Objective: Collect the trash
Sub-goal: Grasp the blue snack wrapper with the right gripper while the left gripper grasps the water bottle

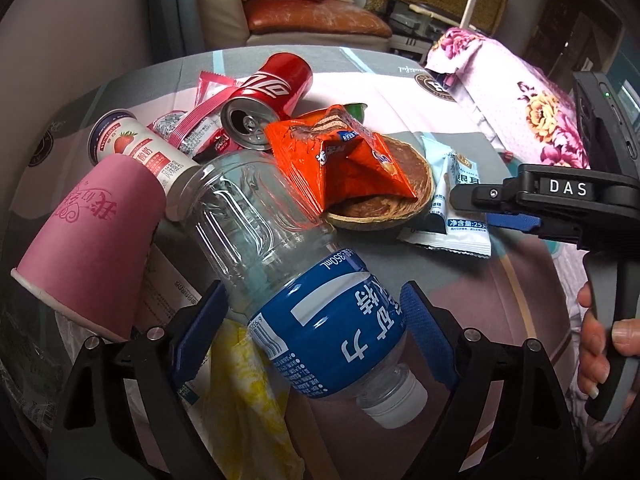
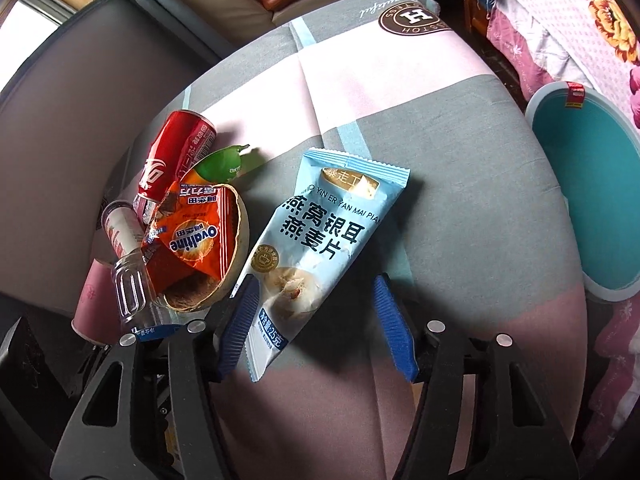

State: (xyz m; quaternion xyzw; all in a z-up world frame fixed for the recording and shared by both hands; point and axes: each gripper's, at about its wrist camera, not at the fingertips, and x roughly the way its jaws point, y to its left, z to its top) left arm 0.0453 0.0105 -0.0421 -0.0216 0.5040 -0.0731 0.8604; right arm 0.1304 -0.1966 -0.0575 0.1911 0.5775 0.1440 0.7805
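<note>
Left tongs (image 1: 316, 332) open astride the water bottle (image 1: 304, 280); right tongs (image 2: 316, 324) open over the oat sachet (image 2: 320, 248). Centre your pads on each before squeezing.

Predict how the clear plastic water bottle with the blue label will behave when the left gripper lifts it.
The clear plastic water bottle with the blue label looks empty, so probably light. Its thin ribbed walls may dent under the blue pads. Lying on its side against the pink paper cup, it could roll or disturb neighbours if nudged.
</note>
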